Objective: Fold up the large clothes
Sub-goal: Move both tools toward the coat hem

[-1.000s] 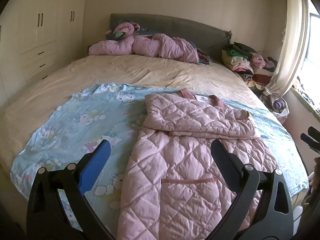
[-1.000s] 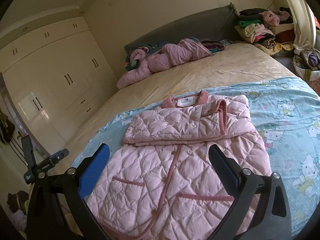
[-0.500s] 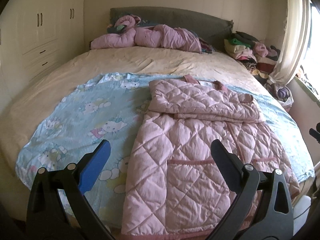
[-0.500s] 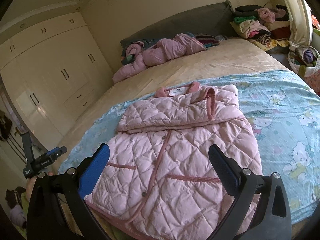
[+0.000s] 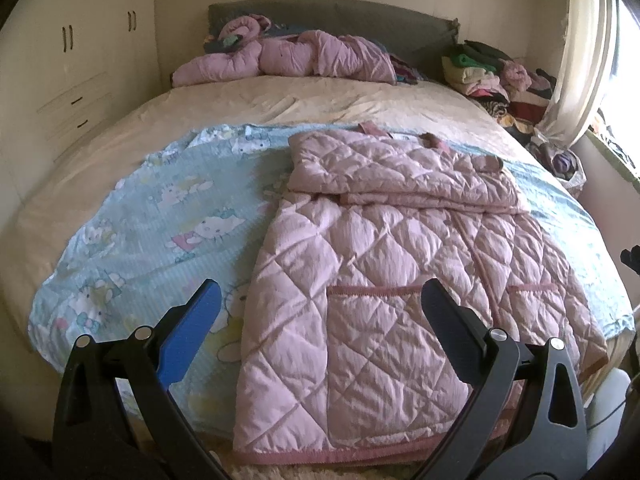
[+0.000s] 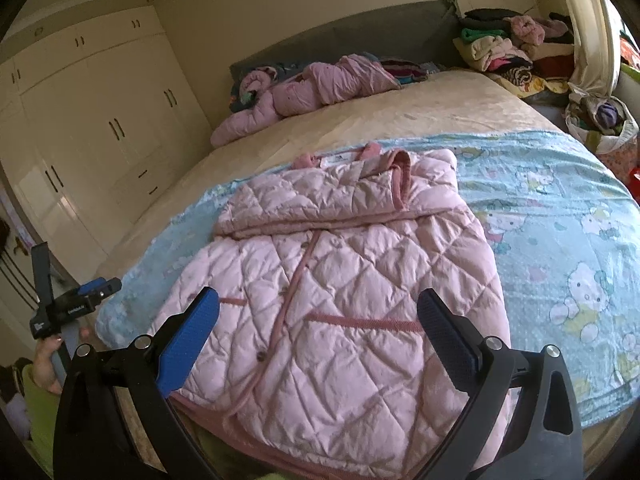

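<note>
Both tools pulled back toward bed foot. Left tool (image 5: 320, 312), right tool (image 6: 318, 320) wide open, holding nothing, above pink jacket (image 5: 392, 264) hem. Hem edge hidden behind right tool.

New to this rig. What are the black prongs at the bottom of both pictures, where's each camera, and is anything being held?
There is no robot arm here. A person holds a two-finger gripper in each hand, and each gripper carries a fisheye camera that looks forward along its fingers. The black prongs with blue pads are those fingers.

One picture comes from the left gripper, the other from the right gripper. In the right view the left gripper shows at the left edge, held in a hand.

Both look at a bed. A pink quilted coat lies on a blue cartoon-print sheet, its sleeves folded across the chest. Another pink garment lies by the headboard, and a clothes pile sits beside the bed.

Both grippers are open and hold nothing.
</note>
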Demonstrator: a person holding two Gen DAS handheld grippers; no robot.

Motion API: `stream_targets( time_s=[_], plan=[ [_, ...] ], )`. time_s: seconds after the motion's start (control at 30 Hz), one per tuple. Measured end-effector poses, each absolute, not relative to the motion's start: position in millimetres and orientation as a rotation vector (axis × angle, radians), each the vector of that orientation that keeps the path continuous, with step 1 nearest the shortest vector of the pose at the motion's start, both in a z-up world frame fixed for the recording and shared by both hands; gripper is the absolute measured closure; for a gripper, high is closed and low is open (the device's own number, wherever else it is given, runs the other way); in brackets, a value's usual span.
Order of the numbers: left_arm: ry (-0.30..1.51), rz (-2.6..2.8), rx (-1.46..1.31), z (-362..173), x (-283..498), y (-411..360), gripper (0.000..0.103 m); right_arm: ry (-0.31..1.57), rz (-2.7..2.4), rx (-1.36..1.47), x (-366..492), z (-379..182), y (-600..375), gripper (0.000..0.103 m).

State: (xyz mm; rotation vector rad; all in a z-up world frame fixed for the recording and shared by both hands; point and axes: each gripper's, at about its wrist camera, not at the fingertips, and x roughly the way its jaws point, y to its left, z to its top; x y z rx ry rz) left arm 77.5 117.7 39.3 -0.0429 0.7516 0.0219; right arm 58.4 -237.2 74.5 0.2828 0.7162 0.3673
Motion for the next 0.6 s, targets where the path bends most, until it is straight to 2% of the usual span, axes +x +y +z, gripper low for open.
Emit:
stream_targets(
  time_s=[0.6],
  plan=[
    [0.871,0.062,-0.034,-10,69,133,0.009,0.825,0.333,0.278,50,29,-249,0.004]
  ],
)
